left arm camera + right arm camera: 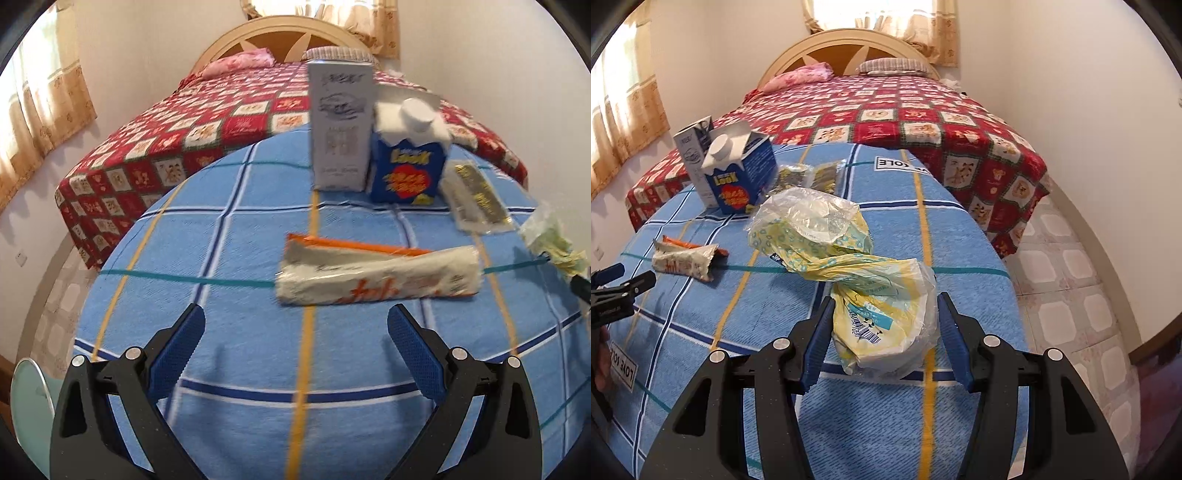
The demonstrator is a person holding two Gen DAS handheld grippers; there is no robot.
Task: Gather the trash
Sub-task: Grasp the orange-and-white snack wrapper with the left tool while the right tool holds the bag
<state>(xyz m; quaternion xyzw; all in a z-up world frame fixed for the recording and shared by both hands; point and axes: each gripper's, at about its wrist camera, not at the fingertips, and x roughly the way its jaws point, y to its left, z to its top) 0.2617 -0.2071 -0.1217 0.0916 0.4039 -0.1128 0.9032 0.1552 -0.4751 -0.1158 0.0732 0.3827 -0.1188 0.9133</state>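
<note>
My right gripper (886, 325) straddles the near end of the crumpled plastic bag (846, 258) on the blue blanket (871, 424), jaws apart, not clamped. My left gripper (295, 332) hovers open just short of the orange-and-white wrapper (376, 273).

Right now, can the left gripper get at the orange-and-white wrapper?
Probably yes. The left gripper is open and empty, and the orange-and-white wrapper lies flat on the blue checked cloth just ahead of its fingertips, with bare cloth between. The cartons stand farther back, out of the path.
</note>
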